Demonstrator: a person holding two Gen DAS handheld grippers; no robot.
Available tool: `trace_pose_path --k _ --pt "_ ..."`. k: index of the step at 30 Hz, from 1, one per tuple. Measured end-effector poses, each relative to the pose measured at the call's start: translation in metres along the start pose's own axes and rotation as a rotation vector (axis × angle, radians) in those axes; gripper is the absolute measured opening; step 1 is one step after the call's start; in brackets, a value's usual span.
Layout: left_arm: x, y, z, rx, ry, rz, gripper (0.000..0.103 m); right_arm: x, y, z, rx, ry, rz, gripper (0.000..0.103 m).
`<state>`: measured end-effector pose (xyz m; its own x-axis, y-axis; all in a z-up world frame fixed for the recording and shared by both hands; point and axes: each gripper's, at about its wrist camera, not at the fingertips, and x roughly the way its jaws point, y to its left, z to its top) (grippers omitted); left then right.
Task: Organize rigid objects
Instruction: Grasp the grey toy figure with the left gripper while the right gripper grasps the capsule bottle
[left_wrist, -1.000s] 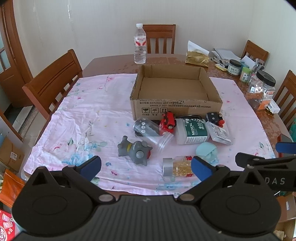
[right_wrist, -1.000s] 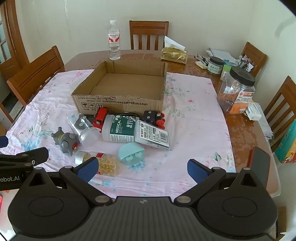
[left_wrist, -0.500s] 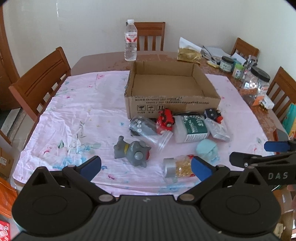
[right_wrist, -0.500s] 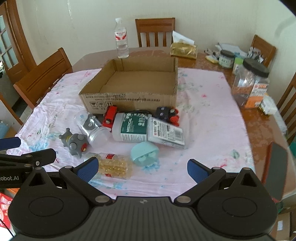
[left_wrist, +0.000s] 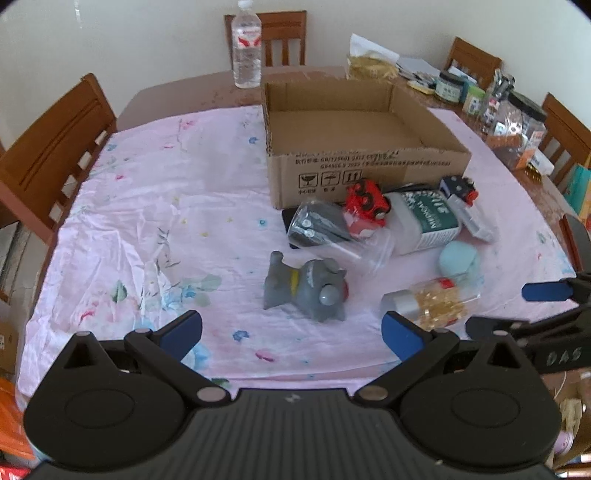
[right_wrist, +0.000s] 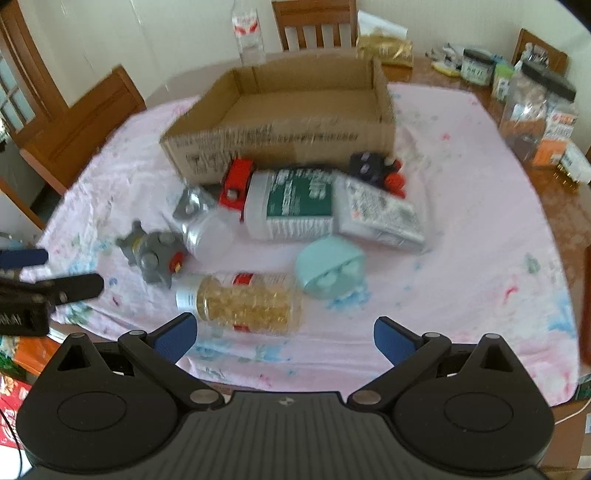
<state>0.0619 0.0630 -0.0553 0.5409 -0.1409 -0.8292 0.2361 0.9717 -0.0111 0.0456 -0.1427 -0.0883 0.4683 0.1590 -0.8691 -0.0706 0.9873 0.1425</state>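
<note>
The left gripper (left_wrist: 291, 330) hangs over the near edge of the pink cloth (left_wrist: 147, 206) with its blue pads spread wide and nothing between them; the right gripper (right_wrist: 282, 334) is likewise wide apart and empty. Just beyond the left pads lies the grey toy (left_wrist: 306, 286), on its side, and at its 3 o'clock the capsule bottle (right_wrist: 240, 301) lies flat, close in front of the right gripper. At the bottle's 1 o'clock sits the teal case (right_wrist: 330, 271). Farther on, a row of things lies packed together: a clear jar (left_wrist: 332, 234) holding dark parts, a red toy car (left_wrist: 365, 206), a white bottle (right_wrist: 290, 203) with a green label, a flat packet (right_wrist: 380, 216) and a dark toy (right_wrist: 376, 171) with red wheels, though motion blur in the right view makes their contacts hard to judge. Behind them, at 12 o'clock, the open box (left_wrist: 365, 162) stands empty, and beyond it a water bottle (left_wrist: 246, 46) stands upright on the bare table (left_wrist: 177, 99).
</note>
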Motion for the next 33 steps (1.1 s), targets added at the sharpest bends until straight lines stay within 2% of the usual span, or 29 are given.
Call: trace_pose_path --k 6,14,21,24,29,33 --pt "0.028 0.012 0.008 0.05 0.023 -0.063 0.103 0.014 0.018 -0.002 -0.013 0.02 -0.018 0.103" --pt "0.075 0.007 0.02 0.115 0.059 -0.14 0.102 0.025 0.028 0.001 0.005 0.025 -0.061 0.103" --pt "0.097 0.009 0.015 0.174 0.089 -0.116 0.103 0.038 0.039 -0.004 -0.001 0.037 -0.088 0.103" --pt "0.096 0.019 0.012 0.177 0.087 -0.127 0.103 0.043 0.041 -0.003 -0.008 0.037 -0.103 0.103" --pt "0.095 0.025 0.005 0.238 0.07 -0.132 0.103 0.05 0.045 0.002 -0.022 0.035 -0.118 0.103" --pt "0.097 0.025 0.005 0.235 0.067 -0.137 0.103 0.053 0.054 0.003 -0.081 0.033 -0.152 0.103"
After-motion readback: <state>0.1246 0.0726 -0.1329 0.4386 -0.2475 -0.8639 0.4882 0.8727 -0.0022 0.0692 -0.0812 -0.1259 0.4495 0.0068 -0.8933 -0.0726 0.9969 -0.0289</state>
